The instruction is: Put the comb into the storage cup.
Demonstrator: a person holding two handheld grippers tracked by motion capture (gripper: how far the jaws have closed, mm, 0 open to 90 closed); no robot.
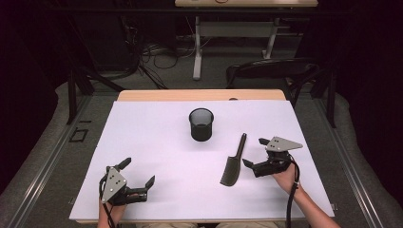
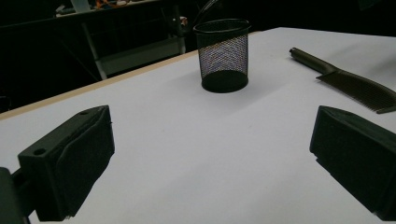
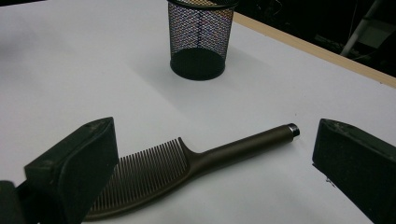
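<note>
A black mesh cup [image 1: 201, 124] stands upright on the white table top [image 1: 142, 133], a little beyond the middle. A dark brown comb [image 1: 234, 164] lies flat to its right and nearer me, handle pointing away. My right gripper [image 1: 255, 152] is open just right of the comb, and a hand holds it. In the right gripper view the comb [image 3: 219, 150] lies across the gap of my right gripper [image 3: 215, 135], with the cup [image 3: 198, 42] beyond it. My left gripper [image 1: 139, 172] stands open and empty at the front left; its own view [image 2: 212, 140] faces the cup [image 2: 223, 56] and the comb [image 2: 348, 79].
A dark chair [image 1: 271, 71] stands behind the table's far right corner. Another desk's legs [image 1: 197, 47] and loose cables [image 1: 157, 54] are on the floor beyond. The table's wooden far edge [image 1: 199, 95] shows past the white top.
</note>
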